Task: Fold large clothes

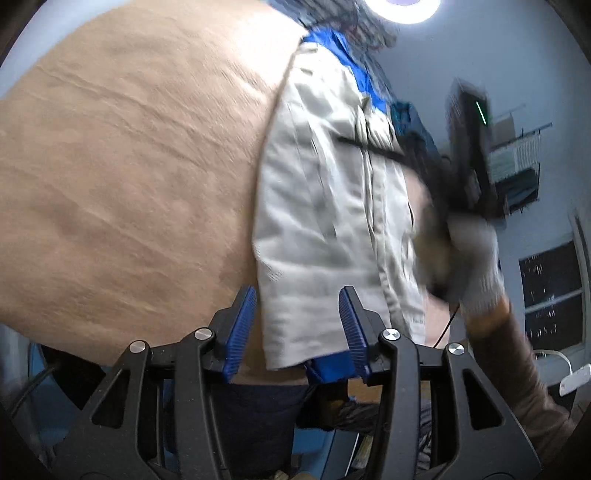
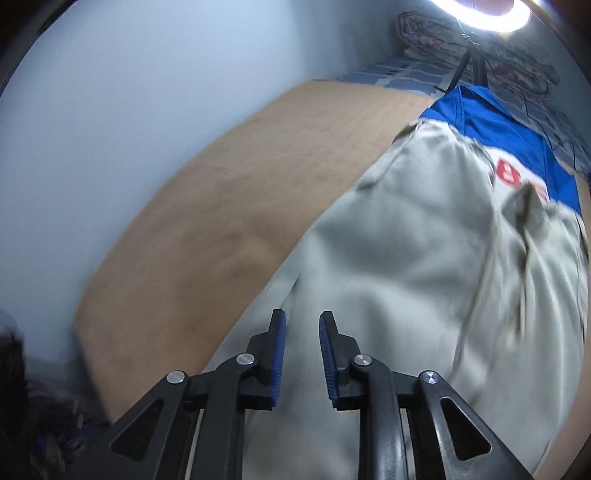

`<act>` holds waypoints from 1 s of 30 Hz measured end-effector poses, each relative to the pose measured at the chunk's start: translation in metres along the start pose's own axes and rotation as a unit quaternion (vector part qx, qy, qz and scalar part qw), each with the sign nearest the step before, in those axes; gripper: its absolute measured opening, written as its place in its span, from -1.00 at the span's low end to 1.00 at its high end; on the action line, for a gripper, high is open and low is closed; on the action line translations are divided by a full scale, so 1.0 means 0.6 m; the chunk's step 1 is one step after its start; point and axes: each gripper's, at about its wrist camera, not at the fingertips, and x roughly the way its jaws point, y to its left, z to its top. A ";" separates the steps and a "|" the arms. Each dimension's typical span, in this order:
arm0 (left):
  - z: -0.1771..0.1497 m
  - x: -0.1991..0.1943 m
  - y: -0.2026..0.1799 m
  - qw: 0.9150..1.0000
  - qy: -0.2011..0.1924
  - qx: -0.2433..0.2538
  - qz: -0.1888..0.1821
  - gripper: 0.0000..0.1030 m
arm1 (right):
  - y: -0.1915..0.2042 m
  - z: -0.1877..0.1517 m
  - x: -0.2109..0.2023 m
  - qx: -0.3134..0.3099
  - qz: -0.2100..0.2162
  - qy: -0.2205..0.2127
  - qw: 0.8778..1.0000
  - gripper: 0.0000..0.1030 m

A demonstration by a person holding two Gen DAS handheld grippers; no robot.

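One garment [image 1: 325, 206], pale grey with a blue yoke, is lying spread on one tan worktop [image 1: 122, 177]. Two tools are showing, each with two blue-padded fingers. The left tool [image 1: 297, 328] is hanging over the garment's near hem, jaws standing apart with nothing pinched between them. The right tool [image 2: 303, 350] is hovering over the grey cloth [image 2: 406, 266], jaws narrower but still parted, gripping nothing. The left view alone is showing a gloved hand [image 1: 476, 266], blurred, holding the other tool, plus a dark window. The right view alone is showing a red logo [image 2: 506, 173] on the garment and rolled bedding [image 2: 436, 33] beyond the worktop [image 2: 207, 221].
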 end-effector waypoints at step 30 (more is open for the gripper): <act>-0.012 0.084 0.041 0.996 0.071 -0.057 0.001 0.06 | -0.140 -0.394 -0.266 0.192 -0.084 -0.061 0.976 0.52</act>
